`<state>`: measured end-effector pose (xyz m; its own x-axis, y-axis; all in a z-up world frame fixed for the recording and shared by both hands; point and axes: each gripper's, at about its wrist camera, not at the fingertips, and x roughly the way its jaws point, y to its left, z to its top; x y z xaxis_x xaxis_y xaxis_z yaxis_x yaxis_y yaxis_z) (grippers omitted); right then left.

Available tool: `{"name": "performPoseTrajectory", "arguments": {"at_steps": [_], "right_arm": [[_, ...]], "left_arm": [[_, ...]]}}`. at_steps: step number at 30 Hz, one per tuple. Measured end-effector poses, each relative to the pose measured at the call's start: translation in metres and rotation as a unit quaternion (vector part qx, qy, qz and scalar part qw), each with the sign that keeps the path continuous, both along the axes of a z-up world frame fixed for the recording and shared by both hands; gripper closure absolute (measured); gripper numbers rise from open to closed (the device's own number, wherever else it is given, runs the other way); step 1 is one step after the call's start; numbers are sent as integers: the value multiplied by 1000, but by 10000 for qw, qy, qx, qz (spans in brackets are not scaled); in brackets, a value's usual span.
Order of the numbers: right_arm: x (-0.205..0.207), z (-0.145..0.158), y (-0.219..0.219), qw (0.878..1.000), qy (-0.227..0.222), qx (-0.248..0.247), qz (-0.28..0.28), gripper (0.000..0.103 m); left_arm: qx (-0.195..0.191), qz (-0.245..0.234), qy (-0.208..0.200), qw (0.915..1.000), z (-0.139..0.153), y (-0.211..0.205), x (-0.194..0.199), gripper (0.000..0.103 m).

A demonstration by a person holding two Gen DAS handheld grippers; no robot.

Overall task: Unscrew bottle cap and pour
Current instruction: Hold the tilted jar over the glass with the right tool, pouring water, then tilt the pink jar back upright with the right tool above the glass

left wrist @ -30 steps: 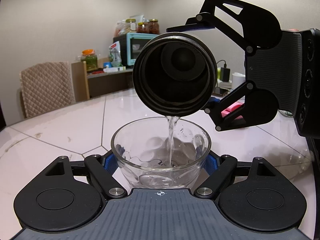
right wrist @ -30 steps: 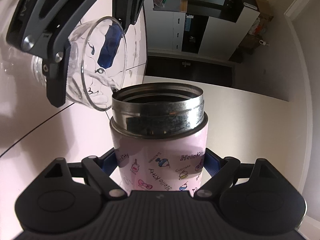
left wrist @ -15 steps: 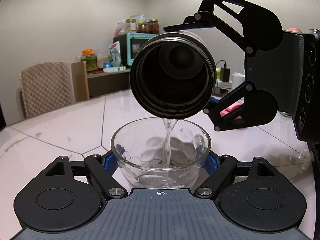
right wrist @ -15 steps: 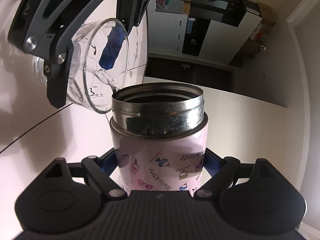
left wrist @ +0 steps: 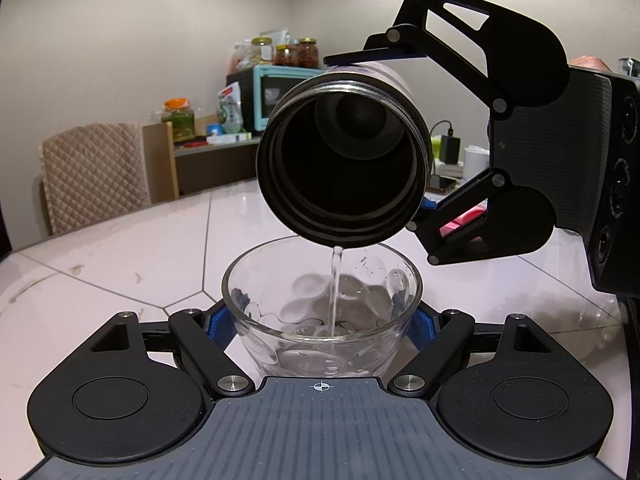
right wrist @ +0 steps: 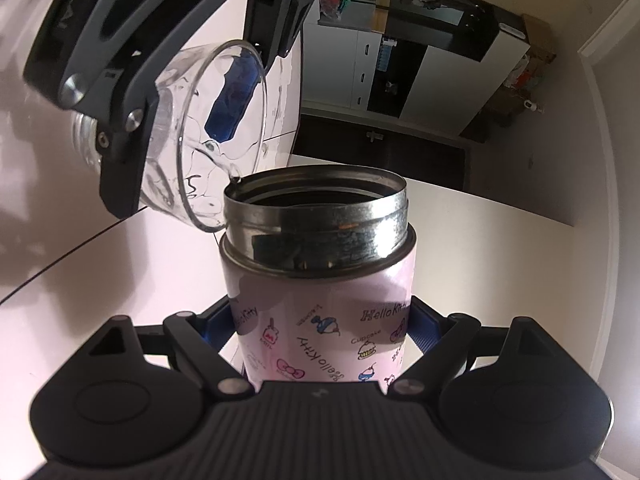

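My left gripper (left wrist: 322, 320) is shut on a clear glass cup (left wrist: 276, 344) that stands low over the white table (left wrist: 132, 256). My right gripper (right wrist: 320, 328) is shut on a pink Hello Kitty bottle (right wrist: 320, 320) with a steel neck and no cap. The bottle (left wrist: 344, 172) is tipped on its side above the cup, mouth toward the left wrist camera. A thin stream of water (left wrist: 335, 280) runs from its lower rim into the cup, which holds a little water. In the right wrist view the cup (right wrist: 200, 136) sits just left of the bottle mouth, held by the left gripper (right wrist: 168, 92).
A padded chair (left wrist: 94, 176) stands at the table's far left edge. A side shelf behind holds a teal oven (left wrist: 276, 92) and jars. A phone and small items (left wrist: 444, 180) lie on the table behind the bottle. A pink object (left wrist: 466, 216) lies behind the right gripper.
The bottle has stayed tipped over the cup and shifted slightly. Water keeps running. The stream is thinner now than half a second ago. The cup has not moved.
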<state>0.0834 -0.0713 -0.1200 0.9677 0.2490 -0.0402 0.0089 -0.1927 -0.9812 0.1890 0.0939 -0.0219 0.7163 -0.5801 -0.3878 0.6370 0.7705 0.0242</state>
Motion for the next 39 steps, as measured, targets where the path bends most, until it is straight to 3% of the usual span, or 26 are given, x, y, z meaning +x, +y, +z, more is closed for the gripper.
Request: {"name": "performPoseTrajectory", "arguments": {"at_steps": [19, 39], "right_arm": [[21, 23, 25, 9999, 100, 113, 5, 15], [37, 31, 42, 9978, 282, 587, -99, 15]], "left_arm": [[0, 4, -2, 10000, -2, -1, 0, 17], [-1, 8, -5, 10000, -2, -2, 1, 17]]}}
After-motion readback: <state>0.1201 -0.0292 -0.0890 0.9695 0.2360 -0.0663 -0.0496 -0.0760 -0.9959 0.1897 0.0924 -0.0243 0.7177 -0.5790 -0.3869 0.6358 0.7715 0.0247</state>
